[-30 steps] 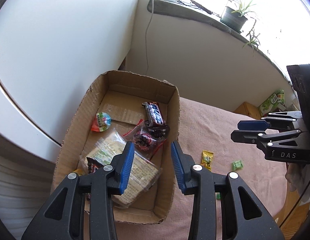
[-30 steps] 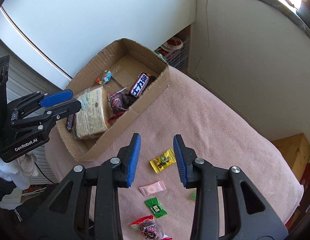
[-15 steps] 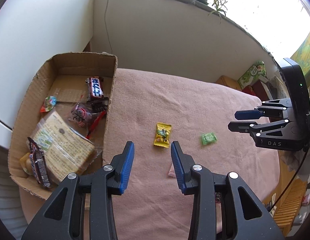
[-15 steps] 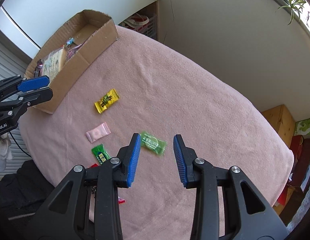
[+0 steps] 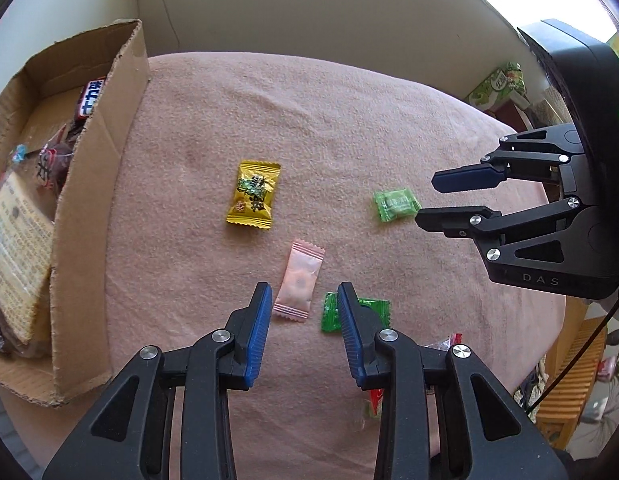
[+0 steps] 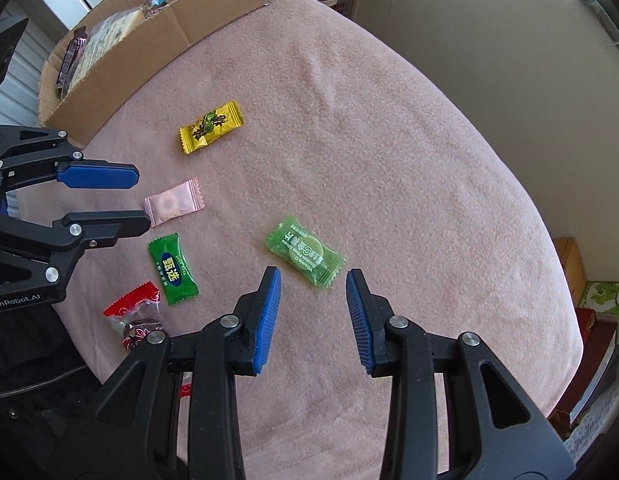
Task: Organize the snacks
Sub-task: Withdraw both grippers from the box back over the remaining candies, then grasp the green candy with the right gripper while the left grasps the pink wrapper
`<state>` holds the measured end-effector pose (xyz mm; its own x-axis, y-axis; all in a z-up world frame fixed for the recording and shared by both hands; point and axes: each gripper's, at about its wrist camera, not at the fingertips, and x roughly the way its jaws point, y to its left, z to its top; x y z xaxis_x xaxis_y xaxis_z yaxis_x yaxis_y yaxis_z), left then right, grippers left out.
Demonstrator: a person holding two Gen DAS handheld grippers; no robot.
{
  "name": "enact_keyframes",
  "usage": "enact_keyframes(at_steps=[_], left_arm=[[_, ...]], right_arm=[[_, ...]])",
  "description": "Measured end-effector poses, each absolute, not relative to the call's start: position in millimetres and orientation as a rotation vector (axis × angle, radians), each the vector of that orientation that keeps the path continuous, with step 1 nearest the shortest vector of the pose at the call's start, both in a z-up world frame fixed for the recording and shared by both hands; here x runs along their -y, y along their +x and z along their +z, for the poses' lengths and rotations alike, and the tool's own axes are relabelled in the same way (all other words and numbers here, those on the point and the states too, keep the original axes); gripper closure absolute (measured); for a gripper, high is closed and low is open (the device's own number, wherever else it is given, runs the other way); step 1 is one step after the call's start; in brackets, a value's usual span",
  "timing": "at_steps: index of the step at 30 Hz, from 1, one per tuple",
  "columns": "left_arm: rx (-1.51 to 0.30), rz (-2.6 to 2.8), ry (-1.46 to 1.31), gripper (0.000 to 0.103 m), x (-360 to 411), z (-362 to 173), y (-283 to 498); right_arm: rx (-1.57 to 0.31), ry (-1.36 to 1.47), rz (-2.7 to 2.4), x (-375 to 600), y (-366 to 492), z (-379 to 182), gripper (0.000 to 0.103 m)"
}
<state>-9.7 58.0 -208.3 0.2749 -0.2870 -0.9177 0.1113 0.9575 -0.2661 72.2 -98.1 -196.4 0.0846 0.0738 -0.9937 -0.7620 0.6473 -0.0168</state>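
Loose candies lie on a pink tablecloth (image 5: 349, 120). My left gripper (image 5: 304, 296) hangs open just short of a pink candy (image 5: 299, 284); its jaws are closing and nothing is pressed between them. Its right finger partly covers a dark green candy (image 5: 329, 314). A yellow candy (image 5: 254, 195) lies farther out. My right gripper (image 6: 312, 276) stands open, pointing down just short of a light green candy (image 6: 305, 254). A red-wrapped candy (image 6: 135, 314) lies near the table's edge. The cardboard box (image 5: 97, 184) at the left holds several snacks.
The round table drops off close behind both grippers. A pale wall runs along the far side. A green carton (image 5: 497, 88) and a wooden crate (image 6: 569, 264) sit on the floor to the right. The other gripper (image 6: 142, 198) shows at the left of the right wrist view.
Both grippers have swung away from the box, out over the cloth, and come down toward the loose candies. The left jaws have narrowed slightly.
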Motion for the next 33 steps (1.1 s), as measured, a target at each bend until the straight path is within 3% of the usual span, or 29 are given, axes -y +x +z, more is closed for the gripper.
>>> enact_keyframes(at_steps=[18,23,26,30,33], left_arm=[[-1.271,-0.259,-0.033,0.071,-33,-225,4],[-1.26,-0.254,-0.01,0.084,-28,-228,4],[-1.259,-0.258,-0.015,0.085,-27,-229,6],[-1.252,-0.253,-0.03,0.085,-24,-228,4],[-1.252,-0.256,-0.061,0.086,-30,-226,1]], right_arm=[[-1.382,-0.719,0.749,67,78,-230,0.068],[-1.398,-0.702,0.755,66,79,-234,0.068],[-1.403,-0.693,0.748,67,78,-234,0.068],[-1.4,-0.69,0.746,65,81,-234,0.081],[-1.394,-0.672,0.736,68,76,-234,0.084]])
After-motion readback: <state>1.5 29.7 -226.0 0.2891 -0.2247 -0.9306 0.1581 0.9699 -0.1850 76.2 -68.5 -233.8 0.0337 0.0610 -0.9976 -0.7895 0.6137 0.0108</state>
